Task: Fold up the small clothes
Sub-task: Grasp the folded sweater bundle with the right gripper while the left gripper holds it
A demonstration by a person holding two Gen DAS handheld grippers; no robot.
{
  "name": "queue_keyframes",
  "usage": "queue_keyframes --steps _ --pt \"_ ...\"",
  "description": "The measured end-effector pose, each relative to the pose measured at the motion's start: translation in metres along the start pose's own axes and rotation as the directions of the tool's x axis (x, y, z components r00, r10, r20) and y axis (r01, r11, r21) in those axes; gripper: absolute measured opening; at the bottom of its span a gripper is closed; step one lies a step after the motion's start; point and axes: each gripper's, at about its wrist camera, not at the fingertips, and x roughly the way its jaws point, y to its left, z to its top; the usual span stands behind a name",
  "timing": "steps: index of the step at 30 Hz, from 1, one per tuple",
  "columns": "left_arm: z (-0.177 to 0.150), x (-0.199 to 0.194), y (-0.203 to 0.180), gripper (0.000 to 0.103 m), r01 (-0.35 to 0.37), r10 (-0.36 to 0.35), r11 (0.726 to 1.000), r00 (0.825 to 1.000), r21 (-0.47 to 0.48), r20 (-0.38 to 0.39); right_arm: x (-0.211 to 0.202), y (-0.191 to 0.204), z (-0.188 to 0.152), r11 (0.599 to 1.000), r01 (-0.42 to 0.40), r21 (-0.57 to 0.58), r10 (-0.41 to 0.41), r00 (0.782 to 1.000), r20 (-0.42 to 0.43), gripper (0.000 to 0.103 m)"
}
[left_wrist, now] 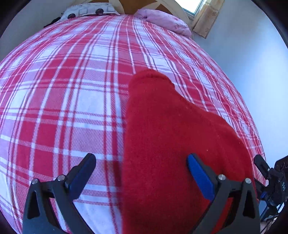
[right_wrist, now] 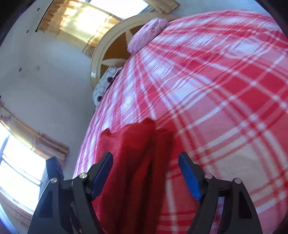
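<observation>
Where the red-and-white plaid bed spreads widest, lies flat near its edge: red fleece garment. Over it, released and spread wide: left gripper fingers, right gripper fingers, gripping nothing.

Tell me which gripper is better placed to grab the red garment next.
Right, probably: the right gripper is open with the red garment between its fingers. The left gripper, also open, straddles only its edge.

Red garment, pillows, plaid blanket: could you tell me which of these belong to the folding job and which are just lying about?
Job:
red garment
left gripper, open
right gripper, open

Lying about:
pink pillow
patterned pillow
plaid blanket, only the work surface
</observation>
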Motion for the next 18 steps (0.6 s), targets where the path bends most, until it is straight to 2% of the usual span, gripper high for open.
queue_keyframes --steps 3,6,9,11,13,16,18 --pt "0.001 0.001 -0.001 0.103 0.002 -0.002 1.000 1.000 0.006 -0.008 0.020 0.017 -0.005 0.994 0.066 -0.086 -0.071 0.996 -0.056 0.077" --pt "0.002 0.003 0.001 0.103 0.023 -0.023 1.000 1.000 -0.001 -0.021 0.033 0.027 -0.007 0.988 0.093 -0.121 -0.101 0.993 -0.067 0.085" --pt "0.001 0.008 0.000 0.103 0.038 -0.038 0.999 0.999 -0.005 -0.034 0.042 0.034 -0.009 0.978 0.135 -0.156 -0.150 0.985 -0.085 0.085" --pt "0.002 0.009 -0.002 0.103 0.034 -0.034 0.999 0.999 0.004 -0.038 0.044 0.043 -0.013 0.962 0.160 -0.222 -0.183 0.979 -0.091 0.083" --pt "0.002 0.011 -0.007 0.103 0.029 -0.028 0.999 0.999 0.021 -0.041 0.043 0.047 -0.018 0.950 0.140 -0.278 -0.175 0.979 -0.103 0.063" --pt "-0.001 0.012 -0.014 0.103 0.014 -0.013 0.998 1.000 0.057 -0.026 0.038 0.037 -0.020 0.957 0.097 -0.272 -0.129 0.986 -0.102 0.053" --pt "-0.003 0.011 -0.018 0.094 0.023 -0.022 0.997 1.000 0.073 -0.021 0.037 0.036 -0.024 0.954 0.098 -0.283 -0.126 0.989 -0.081 0.052"
